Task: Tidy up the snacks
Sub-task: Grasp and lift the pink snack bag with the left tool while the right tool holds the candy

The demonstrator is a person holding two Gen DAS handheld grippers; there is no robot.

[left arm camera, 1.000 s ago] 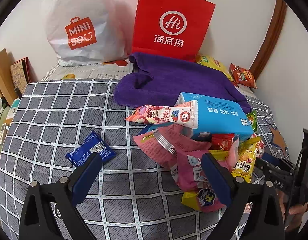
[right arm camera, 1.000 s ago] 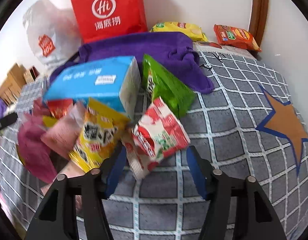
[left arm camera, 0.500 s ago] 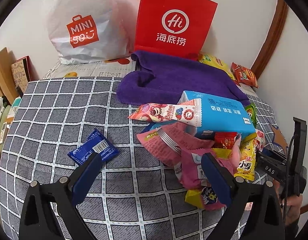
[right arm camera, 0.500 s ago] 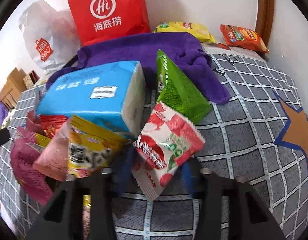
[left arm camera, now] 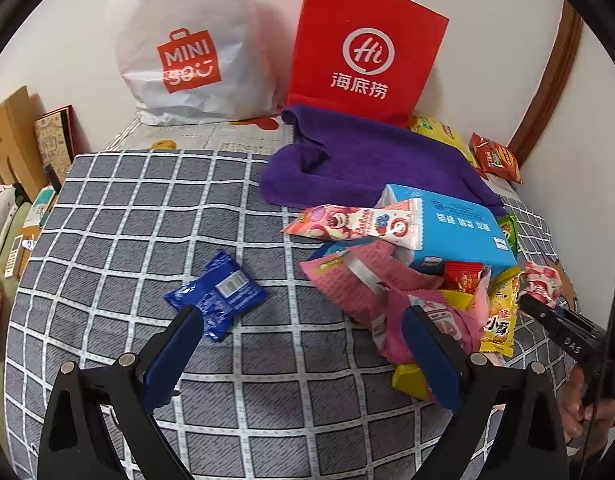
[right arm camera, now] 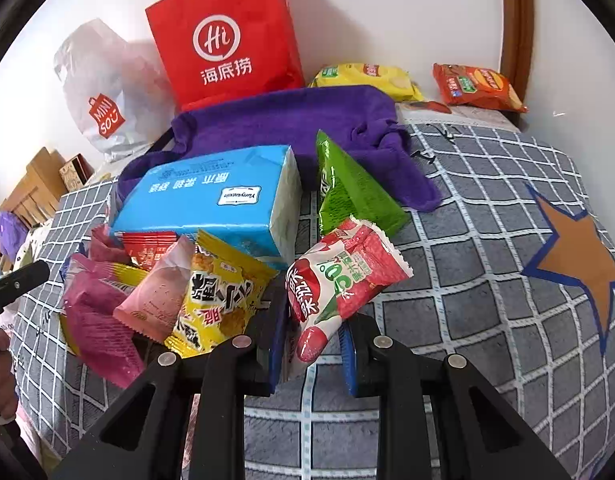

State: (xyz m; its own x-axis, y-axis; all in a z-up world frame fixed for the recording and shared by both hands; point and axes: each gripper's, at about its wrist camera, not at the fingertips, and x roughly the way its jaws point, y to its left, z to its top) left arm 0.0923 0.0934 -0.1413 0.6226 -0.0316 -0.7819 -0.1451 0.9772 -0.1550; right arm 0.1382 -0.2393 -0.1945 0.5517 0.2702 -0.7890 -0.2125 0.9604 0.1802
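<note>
The right gripper (right arm camera: 313, 354) is clamped on the lower end of a red-and-white snack packet (right arm camera: 339, 280), which stands just right of the snack pile beside the blue box (right arm camera: 215, 200) and green packet (right arm camera: 355, 196). The left gripper (left arm camera: 303, 354) hangs wide apart and empty above the checked cloth (left arm camera: 147, 216), near a blue wrapper (left arm camera: 217, 294).

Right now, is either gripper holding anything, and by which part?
The right gripper pinches the red-and-white snack packet by its lower end. The left gripper is open and empty.
</note>
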